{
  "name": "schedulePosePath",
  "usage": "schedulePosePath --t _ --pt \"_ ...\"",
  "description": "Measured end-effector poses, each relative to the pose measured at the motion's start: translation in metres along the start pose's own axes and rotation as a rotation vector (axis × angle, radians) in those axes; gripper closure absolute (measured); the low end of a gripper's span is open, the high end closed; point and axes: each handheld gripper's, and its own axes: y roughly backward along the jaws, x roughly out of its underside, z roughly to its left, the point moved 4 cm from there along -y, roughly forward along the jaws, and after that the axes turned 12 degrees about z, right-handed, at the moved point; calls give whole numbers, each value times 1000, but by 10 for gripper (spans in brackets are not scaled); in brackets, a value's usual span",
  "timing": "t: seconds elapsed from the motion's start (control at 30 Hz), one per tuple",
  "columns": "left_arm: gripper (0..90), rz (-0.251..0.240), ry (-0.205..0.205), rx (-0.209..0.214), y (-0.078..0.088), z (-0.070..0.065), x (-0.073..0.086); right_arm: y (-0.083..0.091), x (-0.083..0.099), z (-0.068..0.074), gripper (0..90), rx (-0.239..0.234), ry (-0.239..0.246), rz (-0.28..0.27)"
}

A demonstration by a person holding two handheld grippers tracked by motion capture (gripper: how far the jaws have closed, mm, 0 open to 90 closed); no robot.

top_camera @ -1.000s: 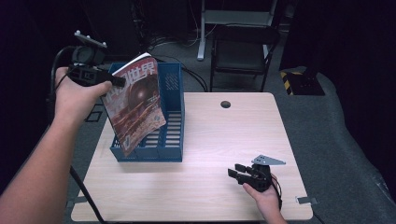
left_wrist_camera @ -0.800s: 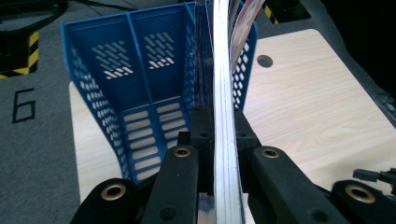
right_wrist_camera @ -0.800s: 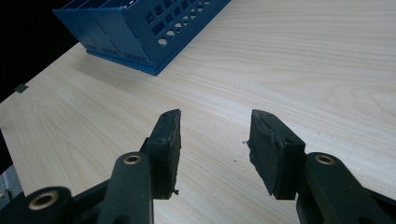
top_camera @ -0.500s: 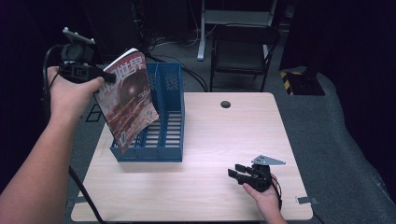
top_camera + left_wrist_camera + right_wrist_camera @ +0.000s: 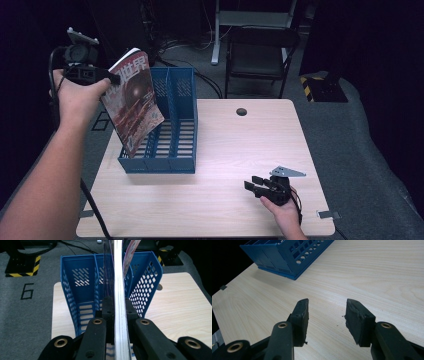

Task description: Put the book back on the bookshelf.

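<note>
Above table (image 5: 225,150), left tongs (image 5: 112,77) clamp a tilted glossy magazine (image 5: 132,102); right tongs (image 5: 255,185) gape.

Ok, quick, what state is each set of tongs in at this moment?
Left tongs: shut on the magazine, held above the blue file rack.
Right tongs: open, holding nothing, low over the table.

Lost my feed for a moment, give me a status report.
Left gripper shut on magazine, held above blue file rack. Right gripper open, resting low over table. Nothing blocking the rack.
</note>
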Motion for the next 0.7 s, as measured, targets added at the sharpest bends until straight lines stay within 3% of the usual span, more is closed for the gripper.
schedulePosePath --t 0.43,0.7 --pt "842 -22 35 -21 -21 -5 -8 1 0 0 533 -1 5 -6" --pt "842 -31 56 -10 -35 -9 -13 1 -1 0 533 -4 0 -7"
